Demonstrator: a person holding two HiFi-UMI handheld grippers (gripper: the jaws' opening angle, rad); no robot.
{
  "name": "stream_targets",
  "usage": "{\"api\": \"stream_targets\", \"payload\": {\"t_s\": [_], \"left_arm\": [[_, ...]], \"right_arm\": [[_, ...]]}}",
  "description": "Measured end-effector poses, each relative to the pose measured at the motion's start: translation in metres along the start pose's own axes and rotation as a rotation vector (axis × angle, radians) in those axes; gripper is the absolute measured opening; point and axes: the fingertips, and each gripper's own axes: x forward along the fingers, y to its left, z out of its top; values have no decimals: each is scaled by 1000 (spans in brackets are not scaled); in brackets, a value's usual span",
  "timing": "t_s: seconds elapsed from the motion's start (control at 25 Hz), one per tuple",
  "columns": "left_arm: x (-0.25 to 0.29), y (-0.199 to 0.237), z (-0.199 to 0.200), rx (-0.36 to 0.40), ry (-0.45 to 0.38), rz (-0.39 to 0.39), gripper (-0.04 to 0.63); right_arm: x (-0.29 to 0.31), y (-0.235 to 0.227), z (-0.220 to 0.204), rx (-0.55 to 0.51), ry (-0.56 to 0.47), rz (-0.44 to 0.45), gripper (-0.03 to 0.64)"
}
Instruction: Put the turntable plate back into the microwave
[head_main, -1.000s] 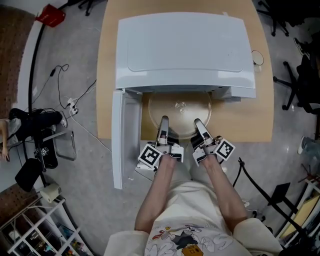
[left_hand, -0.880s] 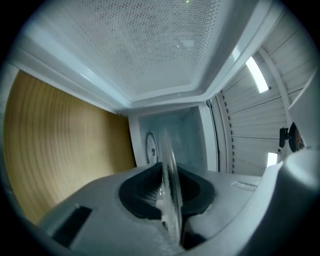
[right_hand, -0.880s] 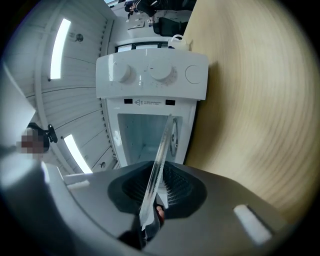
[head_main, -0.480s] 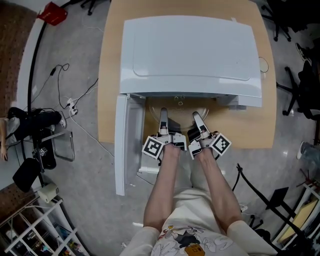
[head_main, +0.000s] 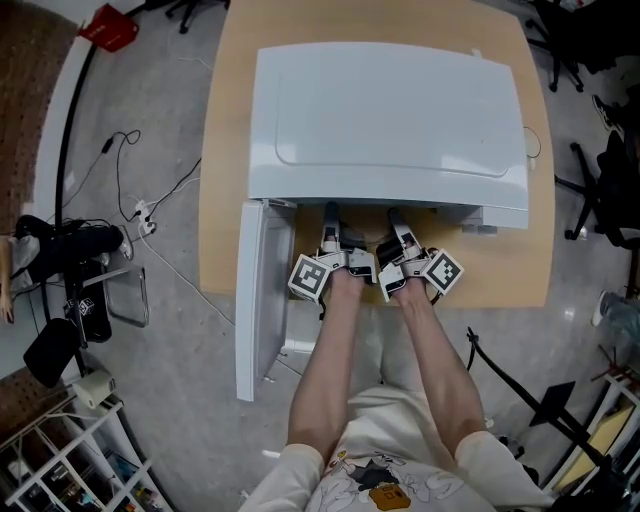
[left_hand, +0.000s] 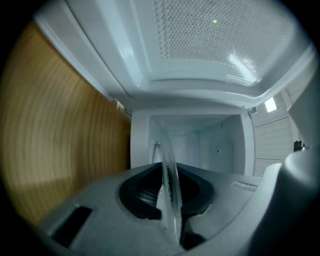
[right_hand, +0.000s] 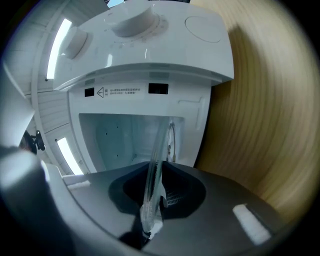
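Now the fingers of the left gripper (left_hand: 169, 195) are clamped on the near rim of the glass turntable plate (left_hand: 163, 150), and those of the right gripper (right_hand: 152, 197), just closing further, press it too. Beyond the fingers the plate reaches into the open microwave (head_main: 390, 110) on the tabletop (head_main: 225, 200).

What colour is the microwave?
White. The microwave shows best in the head view, from above.

Level left gripper (head_main: 330, 222), right gripper (head_main: 398, 224); jaws gripping plate (left_hand: 168, 195), right's tightening
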Motion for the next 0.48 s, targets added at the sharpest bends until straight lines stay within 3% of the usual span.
{"api": "stream_targets", "payload": {"t_s": [0.24,0.48], "left_arm": [[-1,11,2,28,42,32,38],[-16,4,-14,3,104,18,117]], "right_arm": [[12,-2,-1,11,5,-10,38],[16,-7,4,22,-14,-28,37]]}}
